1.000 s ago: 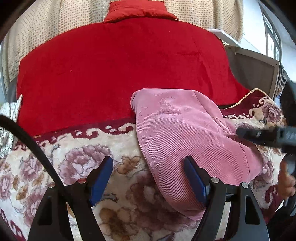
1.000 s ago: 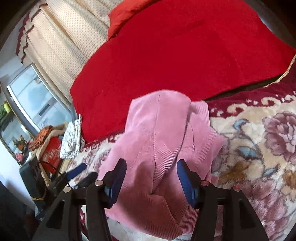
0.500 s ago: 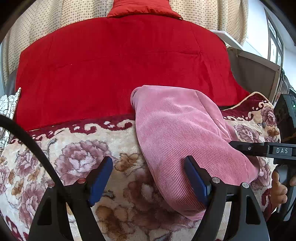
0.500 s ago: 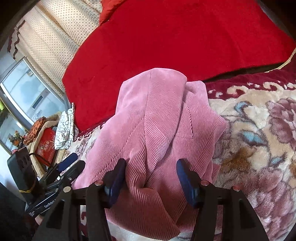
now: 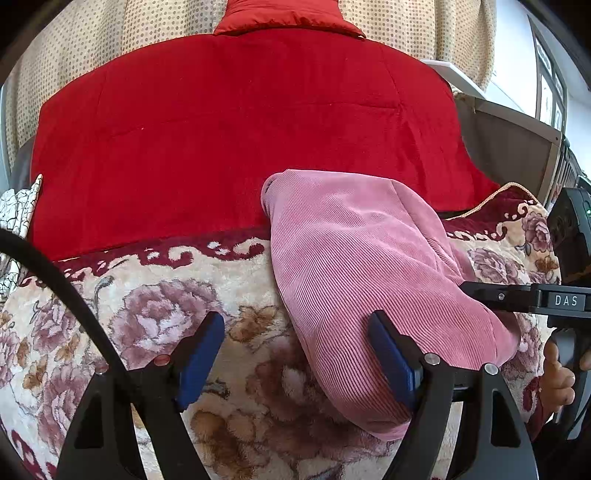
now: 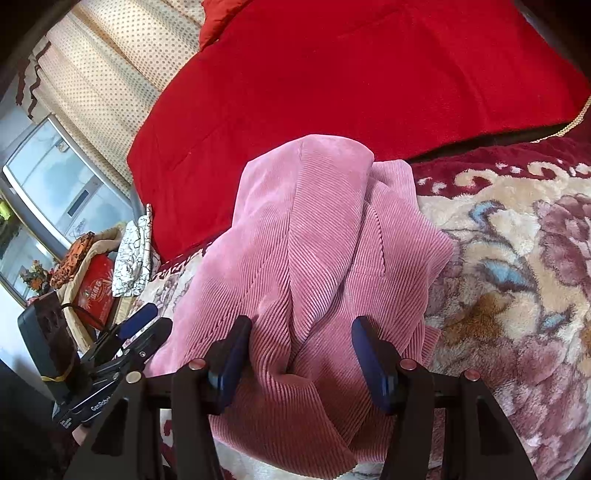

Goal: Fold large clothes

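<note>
A pink corduroy garment point(image 5: 362, 280) lies folded in a bundle on the floral blanket point(image 5: 166, 317). My left gripper point(image 5: 295, 332) is open and low over the bundle's left edge. Its right finger is over the cloth and its left finger over bare blanket. My right gripper point(image 6: 301, 339) is open too, straddling a raised fold at the near end of the garment point(image 6: 314, 236), with no pad pressing on it. Each gripper shows in the other's view: the right gripper point(image 5: 517, 299) at the bundle's right side, the left gripper point(image 6: 136, 332) at its left.
A red quilt point(image 5: 240, 140) with a red pillow point(image 5: 288, 18) covers the far half of the bed, against a dotted curtain point(image 5: 74, 55). A grey board point(image 5: 509, 147) stands at the right. A crackle-patterned cloth point(image 6: 135, 251), a red tin point(image 6: 96, 288) and a window point(image 6: 55, 184) are to the left. A person's hand point(image 5: 557, 376) holds the right gripper.
The right gripper has come slightly nearer the garment, which now fills more of its view. The left gripper has kept still, and both stay open.
</note>
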`<control>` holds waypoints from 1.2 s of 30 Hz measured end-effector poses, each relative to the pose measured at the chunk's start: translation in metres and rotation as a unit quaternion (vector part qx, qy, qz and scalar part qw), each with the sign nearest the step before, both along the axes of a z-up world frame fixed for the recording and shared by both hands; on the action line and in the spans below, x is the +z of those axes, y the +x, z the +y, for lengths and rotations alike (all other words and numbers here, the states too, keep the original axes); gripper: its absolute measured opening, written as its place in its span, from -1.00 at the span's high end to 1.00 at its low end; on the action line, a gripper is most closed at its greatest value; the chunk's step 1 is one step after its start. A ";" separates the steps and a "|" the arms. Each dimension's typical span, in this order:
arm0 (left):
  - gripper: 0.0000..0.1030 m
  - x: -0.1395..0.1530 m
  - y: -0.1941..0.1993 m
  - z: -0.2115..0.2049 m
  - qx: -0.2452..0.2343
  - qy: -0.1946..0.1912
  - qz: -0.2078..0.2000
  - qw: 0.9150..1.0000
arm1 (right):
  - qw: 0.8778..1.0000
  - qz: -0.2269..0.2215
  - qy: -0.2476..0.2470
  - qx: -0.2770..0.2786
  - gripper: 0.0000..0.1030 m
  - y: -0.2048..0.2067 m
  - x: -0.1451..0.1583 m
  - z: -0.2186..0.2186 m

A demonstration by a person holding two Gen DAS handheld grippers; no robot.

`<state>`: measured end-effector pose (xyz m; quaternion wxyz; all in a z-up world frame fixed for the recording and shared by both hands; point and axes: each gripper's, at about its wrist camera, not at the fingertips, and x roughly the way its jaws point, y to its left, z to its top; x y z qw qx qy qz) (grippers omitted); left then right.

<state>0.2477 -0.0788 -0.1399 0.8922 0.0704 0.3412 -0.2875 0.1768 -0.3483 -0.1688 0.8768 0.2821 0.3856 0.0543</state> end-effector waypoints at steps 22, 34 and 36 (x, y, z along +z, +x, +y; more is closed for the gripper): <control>-0.64 -0.002 0.003 0.000 0.005 -0.004 0.011 1.000 | 1.000 -0.001 0.006 0.004 -0.17 0.001 0.002 -0.004; -0.73 -0.003 0.035 0.027 -0.052 -0.173 0.155 0.971 | 0.992 -0.031 0.103 -0.060 -0.64 -0.013 0.006 -0.058; -0.73 -0.010 0.039 0.018 -0.074 -0.176 0.181 0.965 | 0.991 -0.016 0.120 -0.061 -0.64 -0.008 -0.001 -0.066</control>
